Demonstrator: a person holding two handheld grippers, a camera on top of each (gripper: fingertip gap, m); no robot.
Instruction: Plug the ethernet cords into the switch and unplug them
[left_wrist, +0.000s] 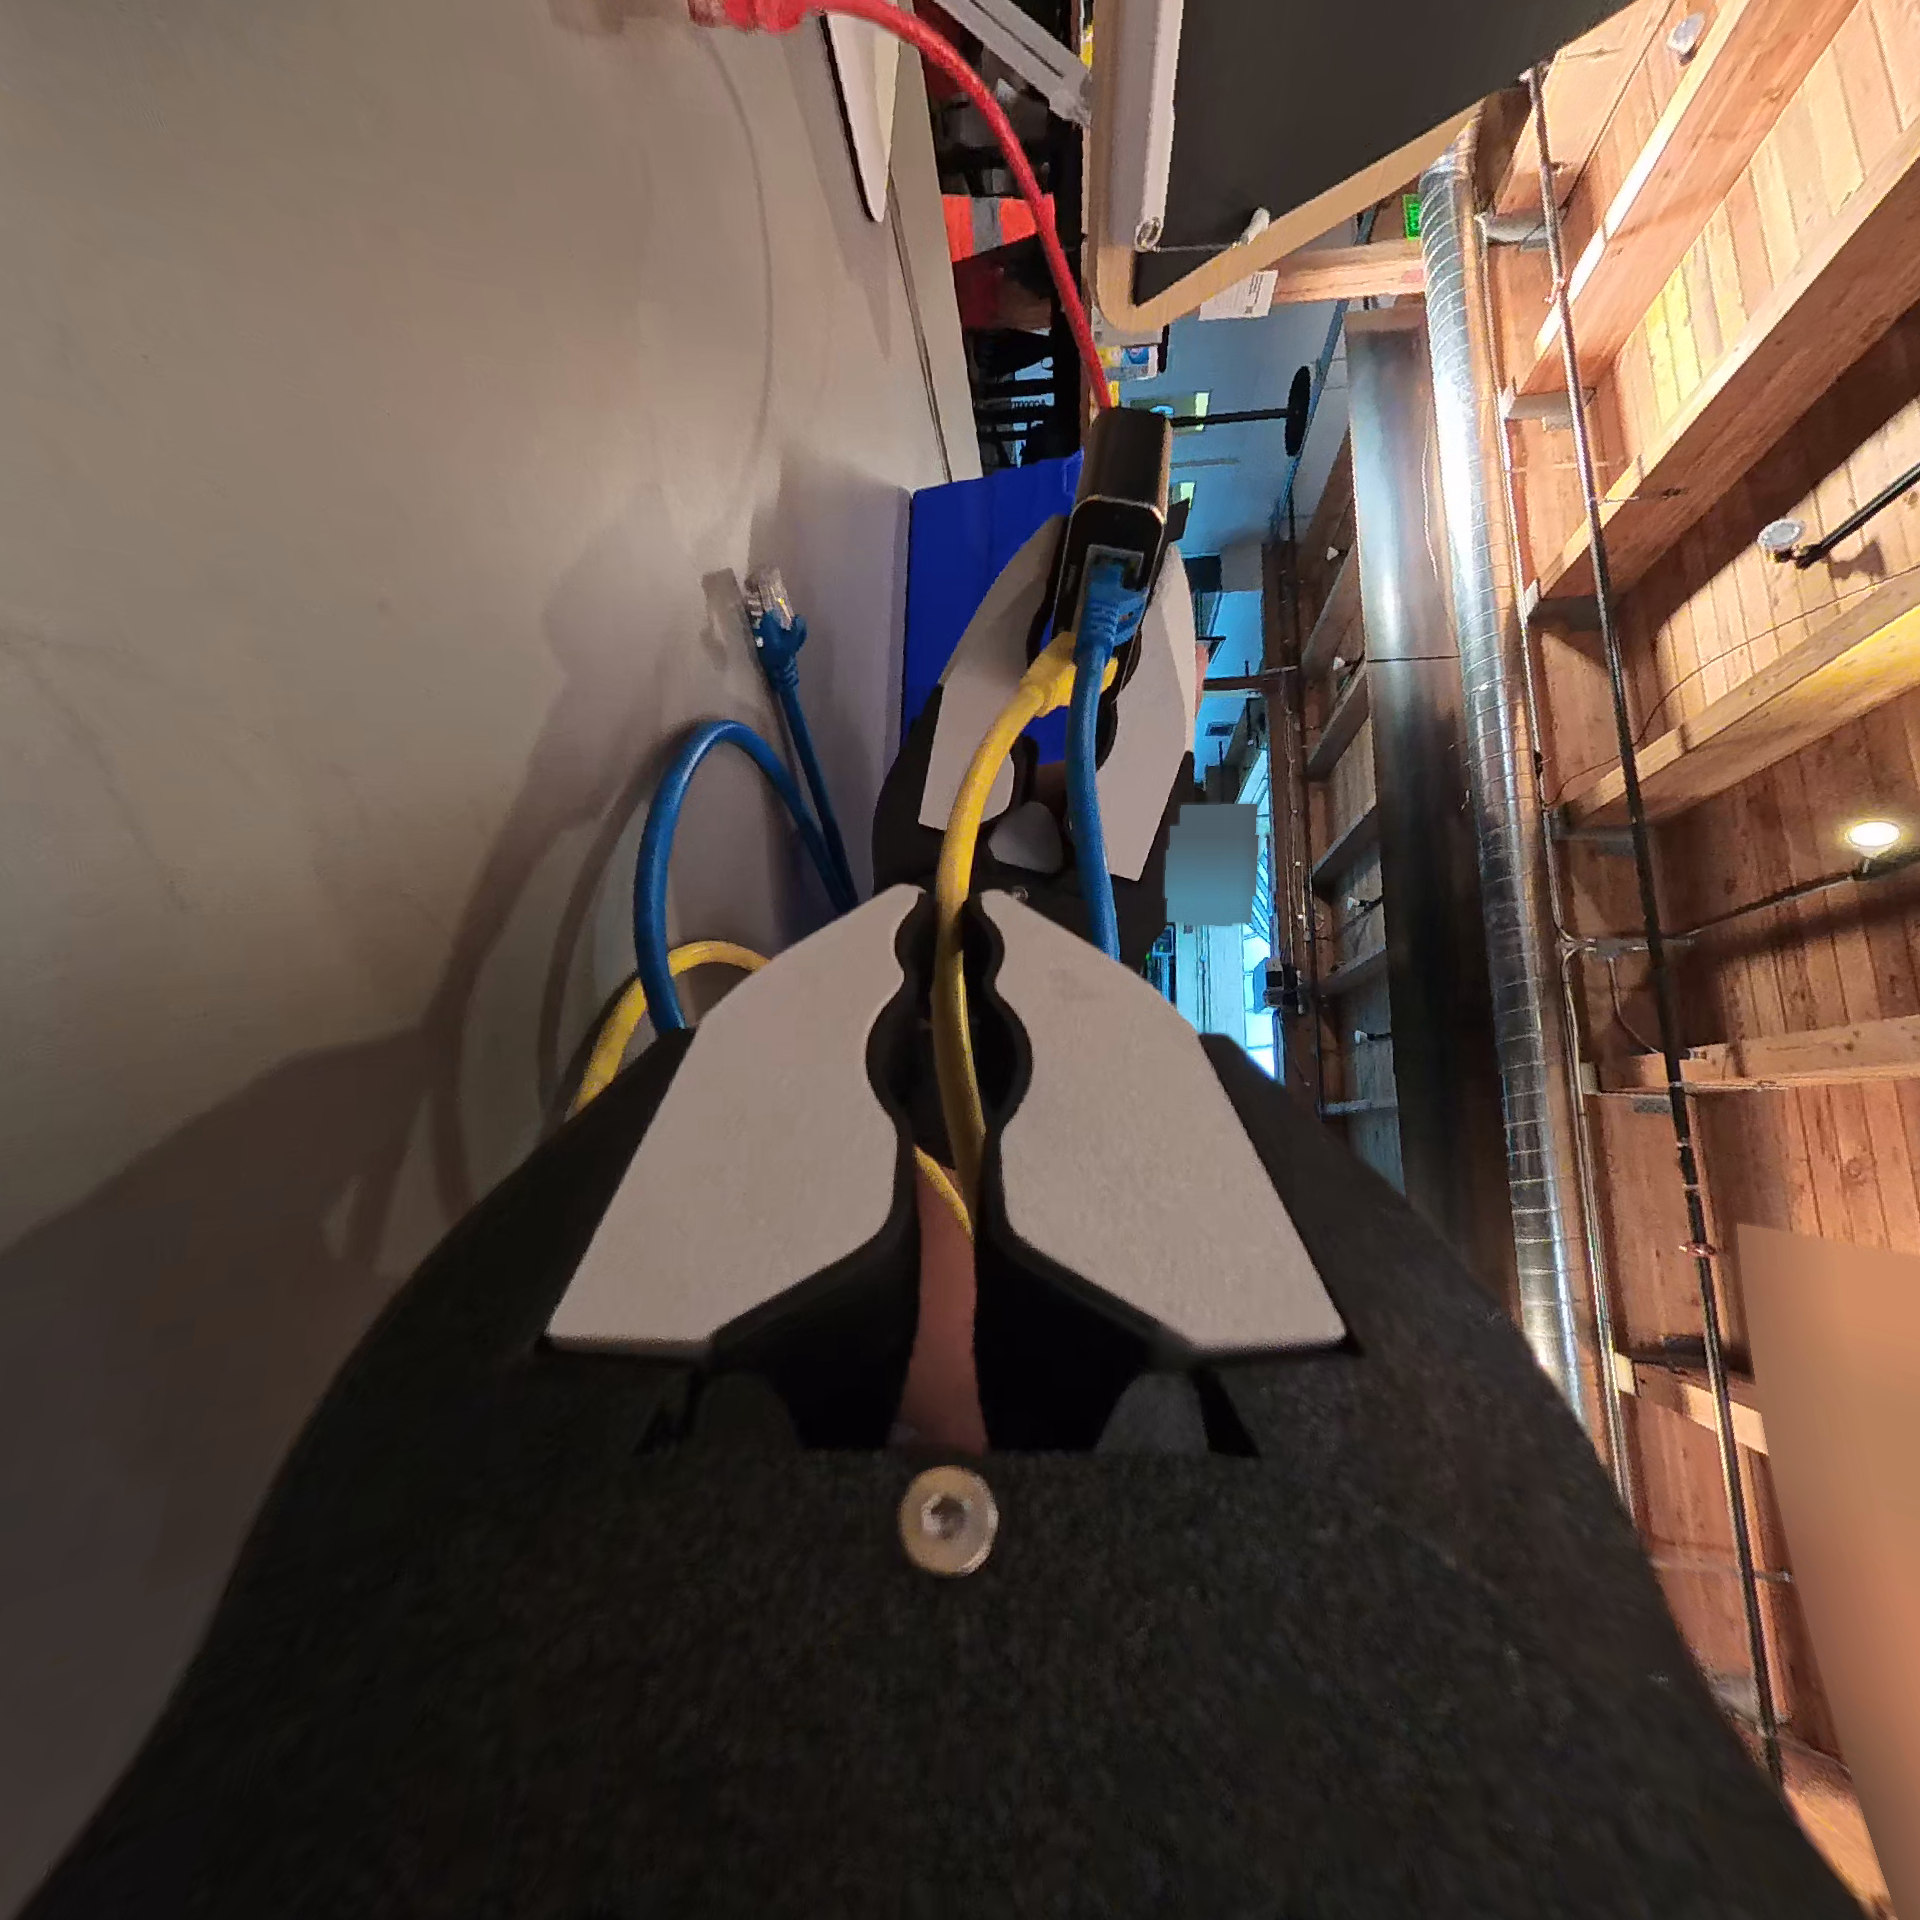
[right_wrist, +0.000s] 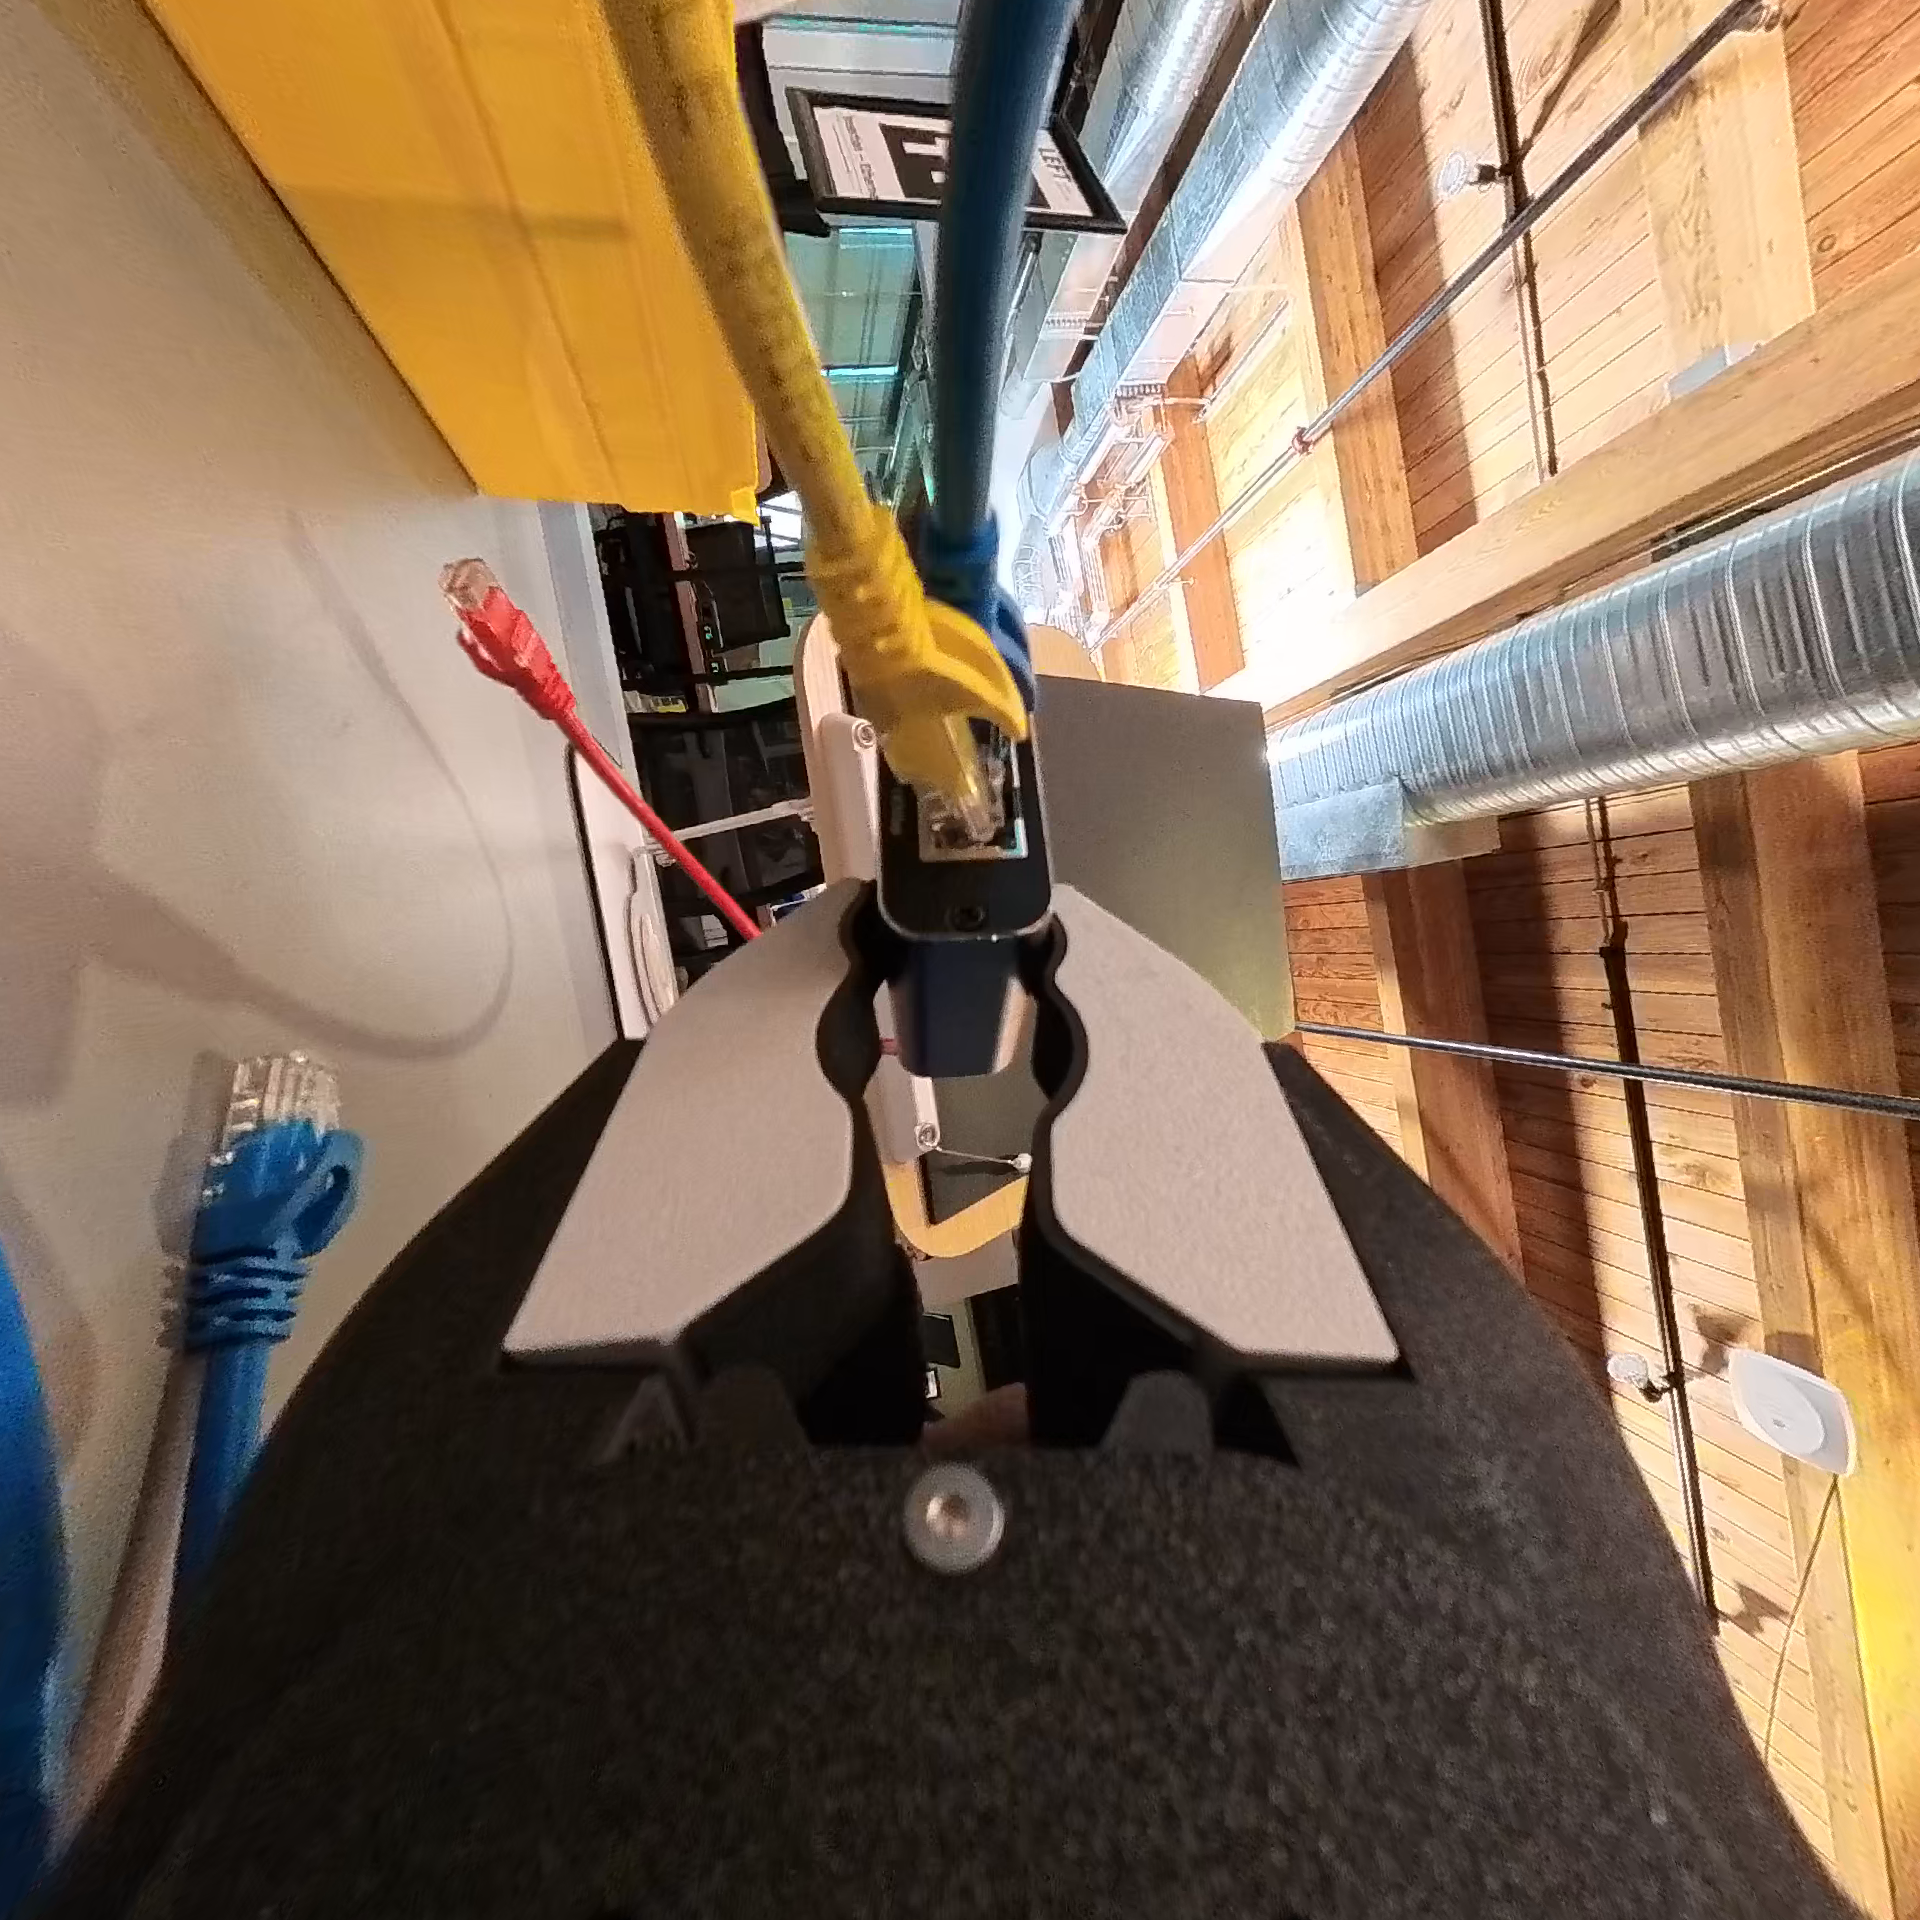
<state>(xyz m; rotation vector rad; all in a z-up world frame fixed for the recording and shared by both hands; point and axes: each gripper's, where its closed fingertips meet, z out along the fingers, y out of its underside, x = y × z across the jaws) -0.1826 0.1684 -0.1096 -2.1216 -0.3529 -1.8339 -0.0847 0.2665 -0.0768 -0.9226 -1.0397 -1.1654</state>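
Observation:
My right gripper is shut on the small black switch and holds it above the table. A yellow plug sits tilted with its clear tip in the switch's port. A blue plug is in the port behind it. In the left wrist view my left gripper is shut on the yellow cord, a short way below the switch and the right gripper. The blue cord hangs from the switch. A red cord runs to the switch's far end.
A loose blue plug and a loose red plug lie on the grey table; the blue plug also shows in the right wrist view. A yellow bin and a blue bin stand on the table.

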